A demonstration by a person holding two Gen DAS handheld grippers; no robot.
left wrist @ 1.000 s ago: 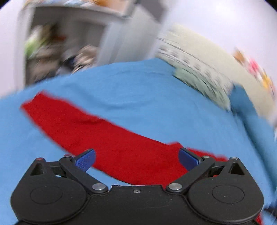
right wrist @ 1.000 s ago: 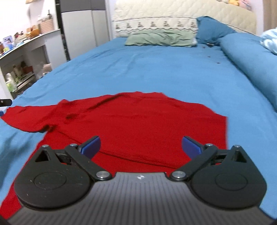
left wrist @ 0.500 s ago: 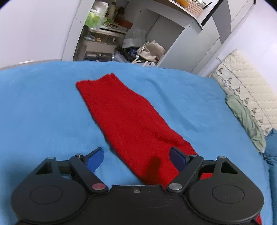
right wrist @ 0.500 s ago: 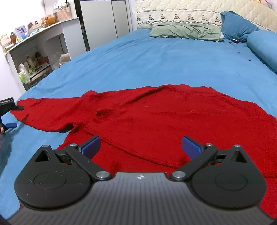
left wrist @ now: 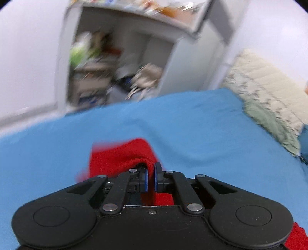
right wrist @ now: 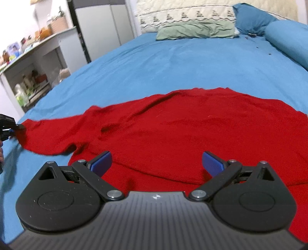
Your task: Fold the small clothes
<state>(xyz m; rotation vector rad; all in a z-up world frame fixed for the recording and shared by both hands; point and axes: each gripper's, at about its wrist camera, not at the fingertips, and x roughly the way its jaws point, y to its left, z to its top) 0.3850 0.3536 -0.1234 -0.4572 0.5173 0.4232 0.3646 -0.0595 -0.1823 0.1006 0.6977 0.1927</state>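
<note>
A red knit sweater point(right wrist: 192, 130) lies spread on the blue bed sheet point(right wrist: 173, 63), one sleeve point(right wrist: 57, 134) stretched out to the left. My left gripper point(left wrist: 151, 177) is shut on the end of that sleeve point(left wrist: 123, 155), which drapes over its fingertips; it also shows at the far left of the right wrist view point(right wrist: 8, 127), at the sleeve's cuff. My right gripper point(right wrist: 156, 163) is open and empty, low over the sweater's body near its folded front edge.
A green pillow point(right wrist: 194, 30) and a blue pillow point(right wrist: 252, 17) lie at the headboard, a blue bolster point(right wrist: 288, 38) on the right. A white desk with cluttered shelves point(right wrist: 28, 77) stands left of the bed; it is blurred in the left wrist view point(left wrist: 115, 63).
My left gripper has closed on the sleeve end, which is now bunched up over its fingertips, and it is moving, blurring its view. My right gripper stays open over the sweater body.
</note>
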